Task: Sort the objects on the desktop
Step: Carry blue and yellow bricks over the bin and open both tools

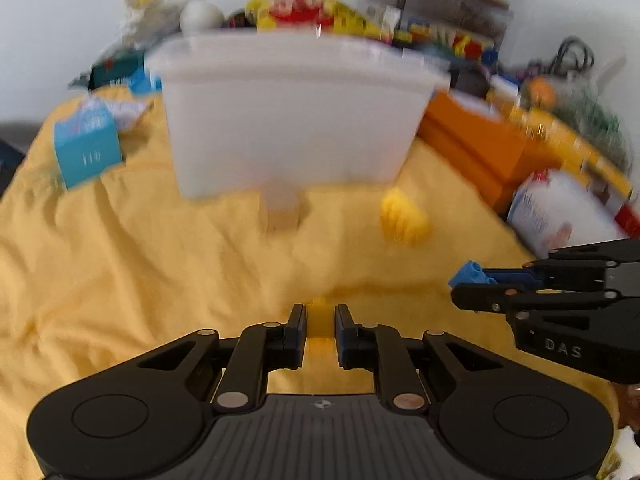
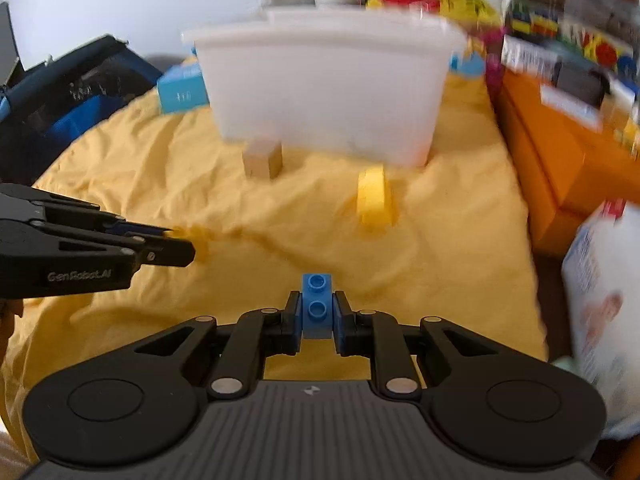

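From the left wrist view, the left tongs [image 1: 320,320] are pressed onto a small yellow brick [image 1: 319,322] that sits between the blue pads, so they are carrying something. Straight ahead of them, well apart and higher in the view, stands the white plastic bin [image 1: 288,120] on the yellow cloth [image 1: 140,260], its long side turned broadside to the tongs. A wooden block [image 1: 282,210] lies just in front of the bin's near wall, and a loose yellow brick [image 1: 404,216] lies ahead and to the right. Off to the right, at about the same reach, the right tongs [image 1: 470,280] pinch a blue brick [image 1: 468,274]. From the right wrist view, the right tongs [image 2: 318,312] are clamped on the blue brick [image 2: 317,304], studs facing up toward the camera and its long axis running forward along the fingers. The bin [image 2: 324,92] again lies dead ahead and well apart, its open rim above the level of the tongs, with the wooden block [image 2: 262,162] ahead-left and the loose yellow brick [image 2: 374,196] ahead and slightly right. The left tongs [image 2: 180,246] come in from the left, level with the right pair. Both pairs seem about equally far from the bin, so either load would likely need carrying forward and up over the near rim before release.
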`<state>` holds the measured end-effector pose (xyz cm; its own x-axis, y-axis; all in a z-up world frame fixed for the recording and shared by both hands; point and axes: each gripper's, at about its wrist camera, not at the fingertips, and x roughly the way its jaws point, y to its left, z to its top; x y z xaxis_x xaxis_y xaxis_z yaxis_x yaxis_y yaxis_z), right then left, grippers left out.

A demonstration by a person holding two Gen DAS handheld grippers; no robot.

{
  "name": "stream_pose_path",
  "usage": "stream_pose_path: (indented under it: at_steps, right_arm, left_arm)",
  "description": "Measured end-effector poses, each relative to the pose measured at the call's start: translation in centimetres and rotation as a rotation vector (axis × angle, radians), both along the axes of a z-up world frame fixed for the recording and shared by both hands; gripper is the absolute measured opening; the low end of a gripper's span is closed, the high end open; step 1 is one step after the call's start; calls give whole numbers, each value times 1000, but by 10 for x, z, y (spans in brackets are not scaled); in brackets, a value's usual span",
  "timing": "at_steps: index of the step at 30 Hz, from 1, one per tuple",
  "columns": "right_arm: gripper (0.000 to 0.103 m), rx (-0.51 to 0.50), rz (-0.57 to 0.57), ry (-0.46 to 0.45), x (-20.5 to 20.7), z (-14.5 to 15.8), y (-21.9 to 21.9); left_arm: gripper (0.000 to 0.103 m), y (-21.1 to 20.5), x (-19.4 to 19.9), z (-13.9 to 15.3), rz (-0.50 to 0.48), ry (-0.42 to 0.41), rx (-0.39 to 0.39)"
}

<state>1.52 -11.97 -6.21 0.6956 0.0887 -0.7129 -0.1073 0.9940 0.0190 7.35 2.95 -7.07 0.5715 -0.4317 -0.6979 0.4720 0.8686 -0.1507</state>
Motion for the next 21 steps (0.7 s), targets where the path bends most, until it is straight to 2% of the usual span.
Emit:
stream_pose_path:
  at_steps: [5,10,12,16,19,21]
  right_arm:
    - [17,3,1,-141,24,45,-10]
    - [17,42,-23,-213,38,68,-20]
    - [17,36,-21,-233,41,73,-21]
    - [17,42,-10,-286,63,91,-25]
    - [17,26,-15,-368,90,117,-25]
    - [18,18,-14,-381,113,130,-23]
  left_arm:
    - [18,-1,16,49,-10,-130,-34]
    - [18,5,25,66,-7,-135,-77]
    - [17,3,32,78,-3,-175,-81]
    - [18,-2,53,118,5,-349,-55]
    - [17,-4,81,153,41,-439,-109]
    - [18,-13,97,165,51,-500,-91]
